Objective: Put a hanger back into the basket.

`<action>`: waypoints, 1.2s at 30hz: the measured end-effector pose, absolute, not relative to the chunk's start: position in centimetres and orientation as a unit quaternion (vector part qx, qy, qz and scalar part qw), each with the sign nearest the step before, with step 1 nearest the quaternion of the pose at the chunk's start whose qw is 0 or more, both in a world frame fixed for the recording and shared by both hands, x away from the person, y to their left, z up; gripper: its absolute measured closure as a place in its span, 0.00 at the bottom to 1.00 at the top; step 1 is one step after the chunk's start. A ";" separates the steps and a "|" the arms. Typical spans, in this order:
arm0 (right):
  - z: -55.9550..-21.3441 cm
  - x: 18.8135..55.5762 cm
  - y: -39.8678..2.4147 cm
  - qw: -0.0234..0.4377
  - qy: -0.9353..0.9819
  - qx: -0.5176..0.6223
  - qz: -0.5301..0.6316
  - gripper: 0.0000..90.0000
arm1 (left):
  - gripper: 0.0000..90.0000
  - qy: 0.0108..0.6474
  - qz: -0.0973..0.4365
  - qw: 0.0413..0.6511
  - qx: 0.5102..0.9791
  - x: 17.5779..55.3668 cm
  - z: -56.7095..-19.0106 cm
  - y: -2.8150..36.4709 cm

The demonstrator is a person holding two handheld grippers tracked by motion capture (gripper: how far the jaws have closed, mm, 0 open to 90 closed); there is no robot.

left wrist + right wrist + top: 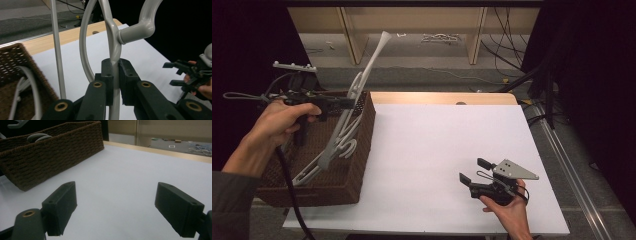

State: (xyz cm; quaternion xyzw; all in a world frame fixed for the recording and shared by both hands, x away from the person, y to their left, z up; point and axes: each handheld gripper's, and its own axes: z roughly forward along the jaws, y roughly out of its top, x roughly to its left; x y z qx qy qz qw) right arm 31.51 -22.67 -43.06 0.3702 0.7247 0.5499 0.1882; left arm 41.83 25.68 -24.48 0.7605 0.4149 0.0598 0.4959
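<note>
1. Left tongs (114,75): pressed onto a grey plastic hanger (357,92), which rises toward 1 o'clock above the wicker basket (362,150).
2. Right tongs (116,207): spread, nothing between them, at 4 o'clock on the white worktop (437,145), well apart from the hanger.

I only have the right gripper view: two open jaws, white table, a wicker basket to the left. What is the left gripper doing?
Observer: The left gripper is shut on a thin bar of a grey plastic hanger, above the basket's right wall.
Operator: Is the hanger clear of the basket?
Observer: Not clearly. In the high view it stands tilted, with its top end well above the rim and its lower part down inside the basket.
Operator: Anything else in there?
Observer: Yes, the left gripper view shows more grey hangers lying in the basket.
</note>
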 end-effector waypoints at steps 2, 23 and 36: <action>-43.1 31.5 -22.7 0.188 0.725 0.370 0.550 0.21 | 0.92 0.424 0.061 0.490 0.759 41.8 -25.2 26.6; -43.1 31.5 -22.6 0.190 0.732 0.371 0.540 0.21 | 0.92 0.448 0.081 0.459 0.762 41.1 -30.1 33.8; -43.2 31.5 -22.6 0.186 0.728 0.372 0.545 0.21 | 0.92 0.447 0.082 0.423 0.784 40.5 -32.9 35.3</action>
